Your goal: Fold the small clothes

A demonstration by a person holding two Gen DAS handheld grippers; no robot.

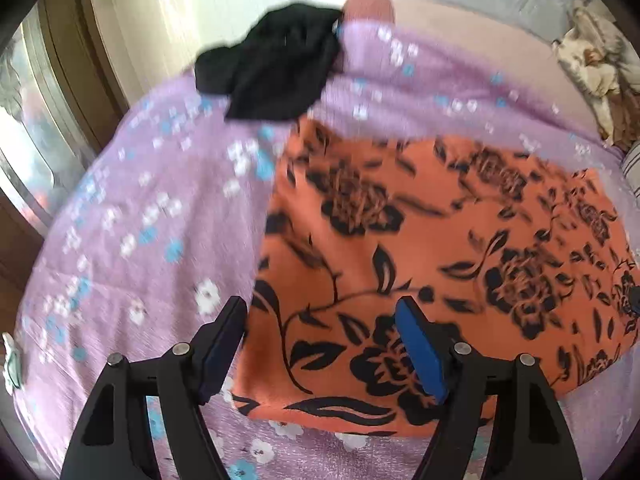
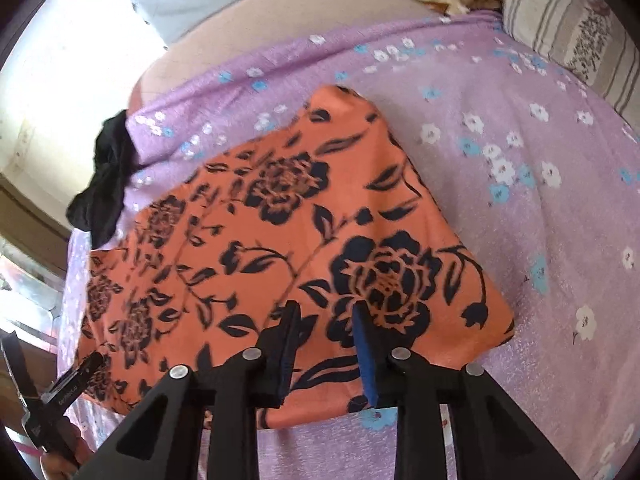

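You are hovering the wide left hand-held gripper (image 1: 320, 320) and the narrow, empty right hand-held gripper (image 2: 326, 316) over the orange cloth (image 1: 440, 240) just ahead; next, grasp its near edge for folding.

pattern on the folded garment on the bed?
Orange garment with black roses and leaves; clearest in the right wrist view.

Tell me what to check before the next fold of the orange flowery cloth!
1. Orange cloth with black flowers lies flat on the purple flowered bedspread: ok.
2. Left gripper open, nothing held: ok.
3. Right gripper has jaws apart over the cloth; grip: cannot tell.
4. Crumpled black garment apart from the orange cloth: ok.
5. Near edge even: cannot tell.
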